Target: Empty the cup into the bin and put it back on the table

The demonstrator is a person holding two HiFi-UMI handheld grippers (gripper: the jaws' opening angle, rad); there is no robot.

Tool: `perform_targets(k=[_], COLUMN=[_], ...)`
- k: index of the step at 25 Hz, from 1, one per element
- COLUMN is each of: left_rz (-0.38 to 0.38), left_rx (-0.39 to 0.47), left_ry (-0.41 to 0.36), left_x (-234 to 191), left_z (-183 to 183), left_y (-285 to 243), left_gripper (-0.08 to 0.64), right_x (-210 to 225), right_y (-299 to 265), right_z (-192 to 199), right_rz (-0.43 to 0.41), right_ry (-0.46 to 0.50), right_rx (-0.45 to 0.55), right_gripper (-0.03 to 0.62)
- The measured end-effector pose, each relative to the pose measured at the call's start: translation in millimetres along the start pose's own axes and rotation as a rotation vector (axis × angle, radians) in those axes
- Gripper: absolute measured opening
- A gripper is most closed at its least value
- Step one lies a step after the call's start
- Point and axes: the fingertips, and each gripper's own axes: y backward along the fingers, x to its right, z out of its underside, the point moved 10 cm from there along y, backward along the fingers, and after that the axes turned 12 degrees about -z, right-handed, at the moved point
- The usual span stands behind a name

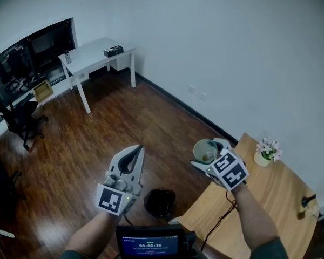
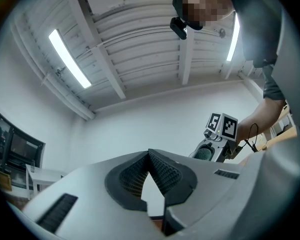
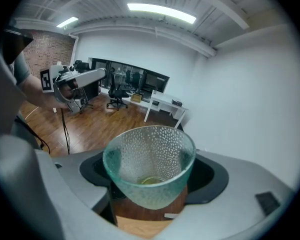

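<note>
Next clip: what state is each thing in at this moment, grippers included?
Cup: held mouth up, not emptied, something yellowish at the bottom.
Right gripper: shut on the cup.
Left gripper: shut, empty.
Bin: on the floor, top open.
Flower pot: upright on the table.

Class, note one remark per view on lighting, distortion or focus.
Head view: soft sheen on the wooden floor. Left gripper view: fisheye bends the ceiling beams; the strip light glares. Right gripper view: dark rounded corners; the glass cup is sharp.
</note>
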Motion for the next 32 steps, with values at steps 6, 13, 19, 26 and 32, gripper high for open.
perform_targets(k=[6, 13, 19, 26, 32], left_rz=[0.003, -0.017, -0.019, -0.04, -0.039], left_rx=[0.003, 0.012, 0.007, 0.006, 0.007], left_ry=[-0.031, -0.016, -0.001, 0.003, -0.001], left_x=[1, 5, 10, 11, 15], left_z=[6, 0, -9, -16, -20], left_y=[-7, -7, -3, 1, 6], left_gripper=[-0.011, -0.011, -0.011, -0.011, -0.011], right_x=[6, 5, 3, 4, 3], right_y=[-1, 5, 11, 14, 17], right_z=[-2, -21, -27, -29, -35], right_rz=[0.038, 0.089, 0.14, 0.142, 0.156], right_ry=[0.083, 0.237, 0.352, 0.388, 0.445], right_rx=[-0.094, -0.183, -0.255, -0.274, -0.325], right_gripper=[0.405, 0.405, 0.405, 0.405, 0.403])
